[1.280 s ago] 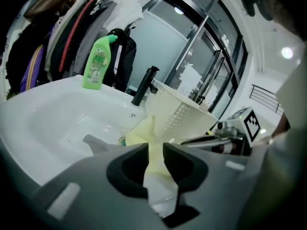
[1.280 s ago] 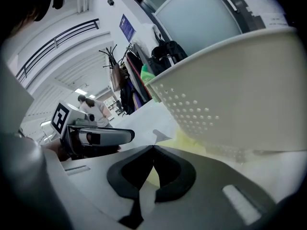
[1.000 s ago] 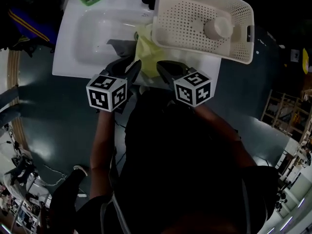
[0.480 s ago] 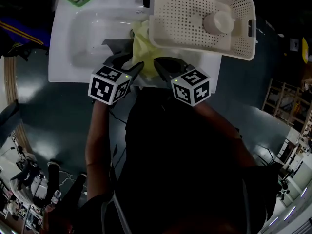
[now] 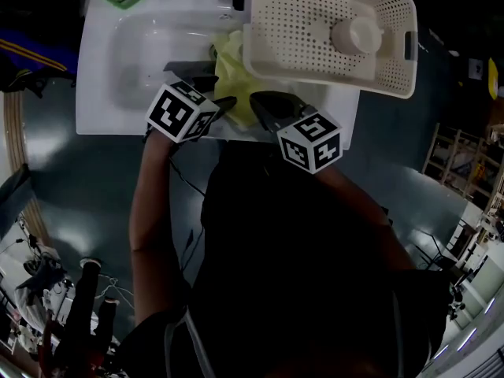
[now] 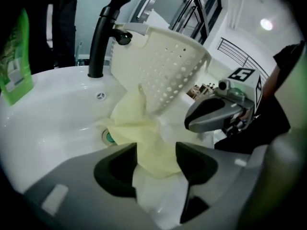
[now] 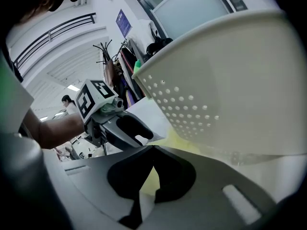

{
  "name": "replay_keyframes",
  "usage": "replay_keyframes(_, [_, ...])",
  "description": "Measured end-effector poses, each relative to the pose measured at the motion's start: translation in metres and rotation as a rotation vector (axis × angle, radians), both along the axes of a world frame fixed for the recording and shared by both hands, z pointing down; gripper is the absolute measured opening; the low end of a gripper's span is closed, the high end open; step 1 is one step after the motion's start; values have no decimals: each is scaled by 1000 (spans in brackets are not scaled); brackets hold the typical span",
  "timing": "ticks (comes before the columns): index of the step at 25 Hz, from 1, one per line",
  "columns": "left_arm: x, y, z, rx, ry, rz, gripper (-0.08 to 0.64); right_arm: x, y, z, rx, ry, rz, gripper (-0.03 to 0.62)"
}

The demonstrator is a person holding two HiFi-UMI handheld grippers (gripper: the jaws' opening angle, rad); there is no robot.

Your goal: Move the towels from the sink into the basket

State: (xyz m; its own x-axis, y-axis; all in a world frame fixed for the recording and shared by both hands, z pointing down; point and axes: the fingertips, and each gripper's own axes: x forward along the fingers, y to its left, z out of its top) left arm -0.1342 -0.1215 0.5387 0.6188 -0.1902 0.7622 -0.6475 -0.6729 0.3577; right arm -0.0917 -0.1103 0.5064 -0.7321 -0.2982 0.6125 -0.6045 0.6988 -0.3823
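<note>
Over the front right edge of the sink lies a pale yellow towel, bunched against the white basket on the sink's right side. The left gripper has just been opening; its jaws stand wide, the towel between them unpinched. The right gripper is closed tip to tip at the towel's near edge; I can't tell if cloth is caught.

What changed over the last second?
Left tongs rolled and pushed forward over the sink rim; their jaws have just been opening, yellow towel between them, not pinched. Right tongs stayed closed in place; basket unmoved.
</note>
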Motion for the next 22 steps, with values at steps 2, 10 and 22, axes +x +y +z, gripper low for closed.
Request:
replay_keyframes(2, [5, 0, 5, -23, 2, 35, 271, 1, -1, 0, 2, 1, 2, -6])
replay_keyframes(10, [7, -7, 21, -86, 32, 63, 296, 1, -2, 0, 1, 5, 2, -6])
replay_keyframes(22, [11, -1, 35, -133, 12, 175, 42, 5, -10, 2, 6, 5, 31, -6])
